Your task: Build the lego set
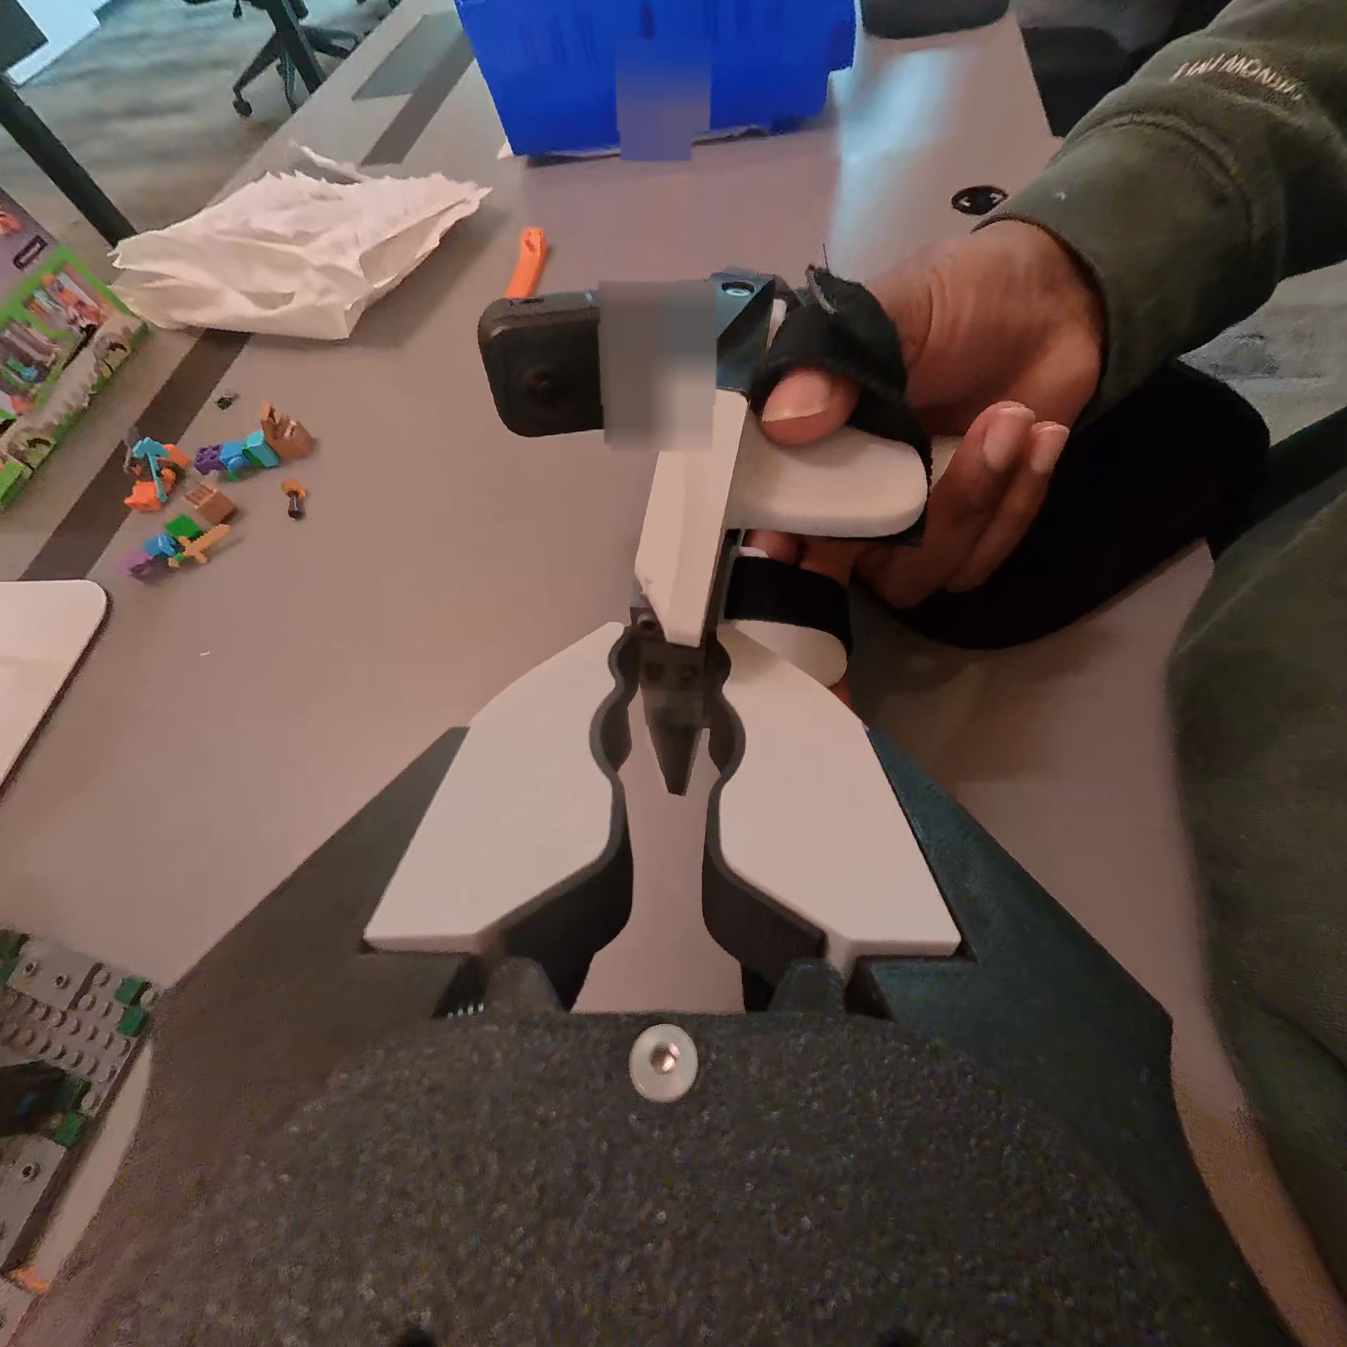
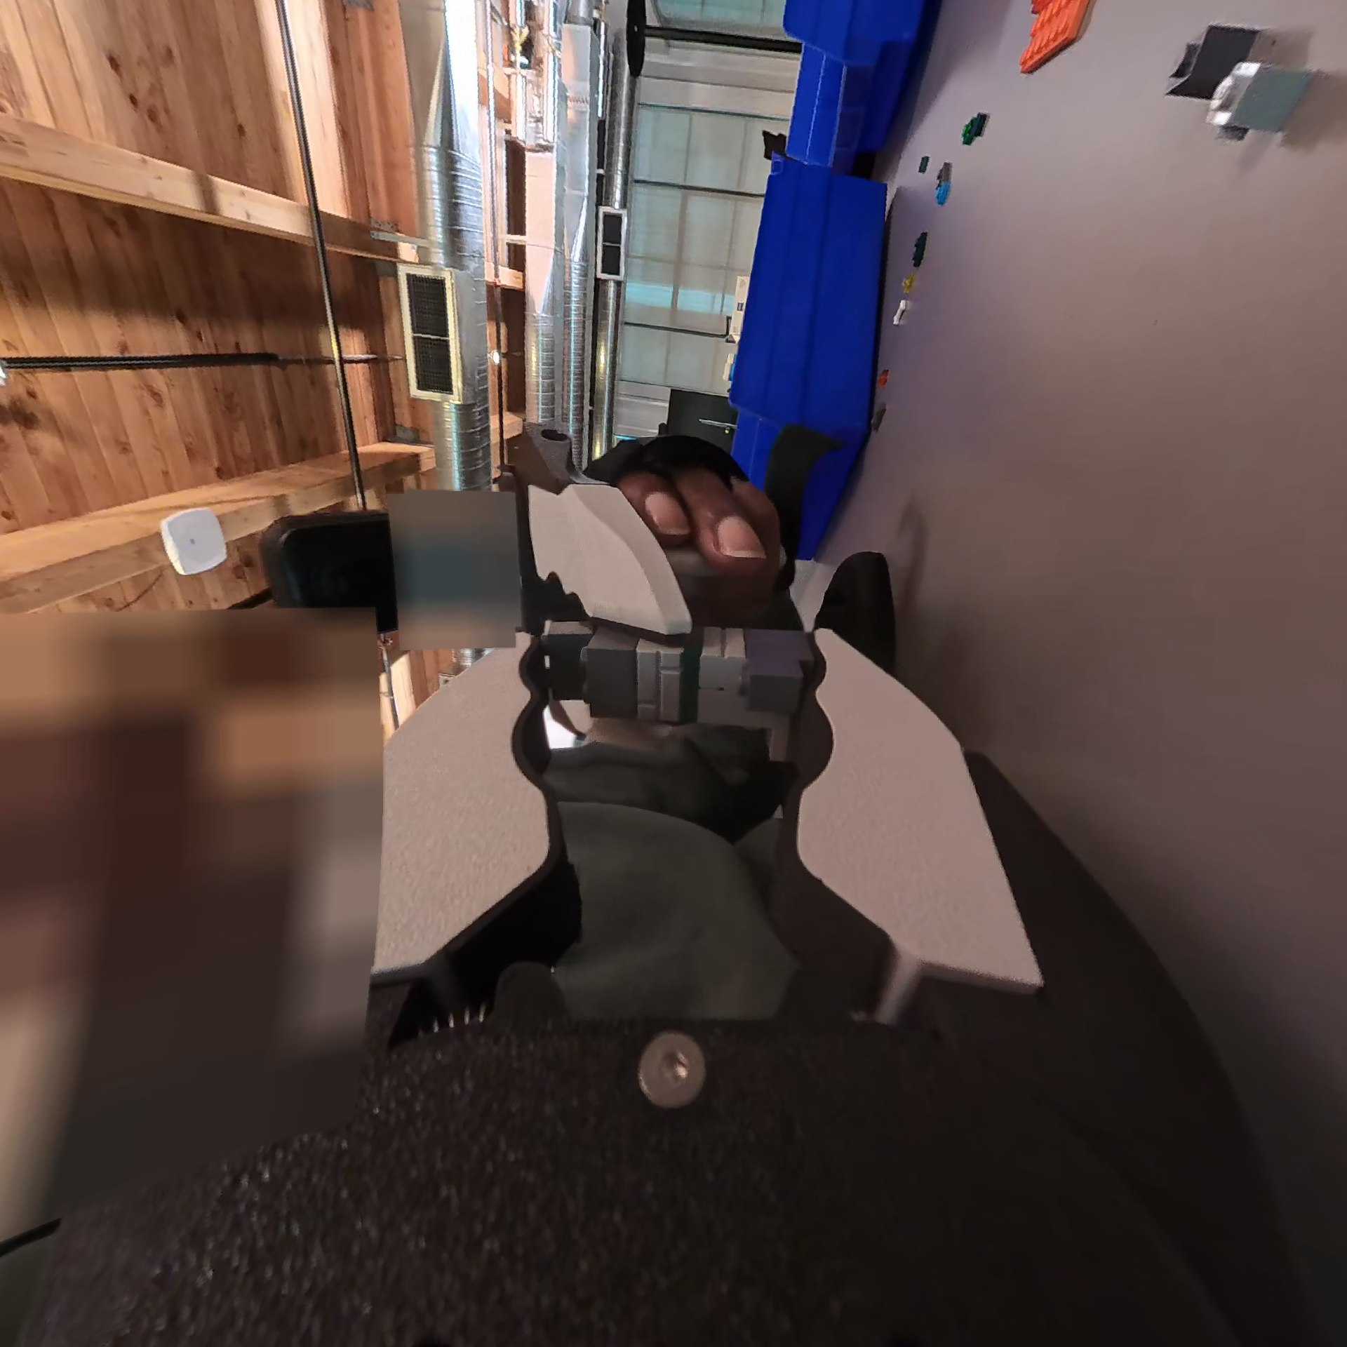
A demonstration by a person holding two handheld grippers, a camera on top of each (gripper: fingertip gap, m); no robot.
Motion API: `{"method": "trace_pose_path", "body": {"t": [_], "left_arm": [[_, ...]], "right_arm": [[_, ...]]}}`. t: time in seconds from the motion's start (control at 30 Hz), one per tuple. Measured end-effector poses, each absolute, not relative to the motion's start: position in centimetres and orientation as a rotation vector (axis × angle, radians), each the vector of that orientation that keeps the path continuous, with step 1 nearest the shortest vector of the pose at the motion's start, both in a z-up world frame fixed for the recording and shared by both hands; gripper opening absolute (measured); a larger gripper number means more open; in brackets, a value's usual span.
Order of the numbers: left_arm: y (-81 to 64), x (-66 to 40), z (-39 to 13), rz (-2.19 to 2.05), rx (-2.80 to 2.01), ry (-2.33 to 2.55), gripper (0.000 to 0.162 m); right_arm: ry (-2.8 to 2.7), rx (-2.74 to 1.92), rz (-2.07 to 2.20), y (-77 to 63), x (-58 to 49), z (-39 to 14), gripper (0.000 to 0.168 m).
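A mid-air joining step appears to be in hand. A grey lego sub-assembly (image 2: 678, 674) is clamped between the tips of the right hand-held gripper (image 2: 674, 681), above the desk (image 1: 452, 554). The left hand-held gripper (image 1: 667, 700) is spread and empty, facing it. Loose lego pieces (image 1: 211, 488) lie well apart; fetching one seems next.

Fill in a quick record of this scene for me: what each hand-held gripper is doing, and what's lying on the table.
Right hand-held gripper: appears closed on a grey lego piece
Left hand-held gripper: fingers flank the same piece; grip unclear
Table: grey, with loose lego figures, white paper bags, orange tool
Far end: blue bin
Partial build: grey studded plate, near left edge
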State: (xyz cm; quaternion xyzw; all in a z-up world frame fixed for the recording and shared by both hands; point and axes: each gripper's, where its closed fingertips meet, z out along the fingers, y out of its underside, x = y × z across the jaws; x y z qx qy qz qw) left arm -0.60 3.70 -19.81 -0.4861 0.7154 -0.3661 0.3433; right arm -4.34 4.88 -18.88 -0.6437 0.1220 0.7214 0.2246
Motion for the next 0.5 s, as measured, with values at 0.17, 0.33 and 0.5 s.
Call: {"method": "trace_pose_path", "body": {"t": [0.17, 0.33, 0.5], "left_arm": [[3.6, -0.4, -19.8, -0.928, -1.284, 1.874, 0.017], [3.6, -0.6, -19.3, -0.936, -1.262, 1.864, 0.017], [3.5, -0.8, -18.6, -0.928, -1.224, 1.840, 0.017]], "right_arm": [[0.321, -1.785, 1.964, 4.8, -4.3, -18.9, 0.066], [0.289, -1.757, 1.960, 4.7, -4.4, -18.4, 0.065], [0.255, -1.728, 1.965, 4.7, -4.6, -17.8, 0.062]]}}
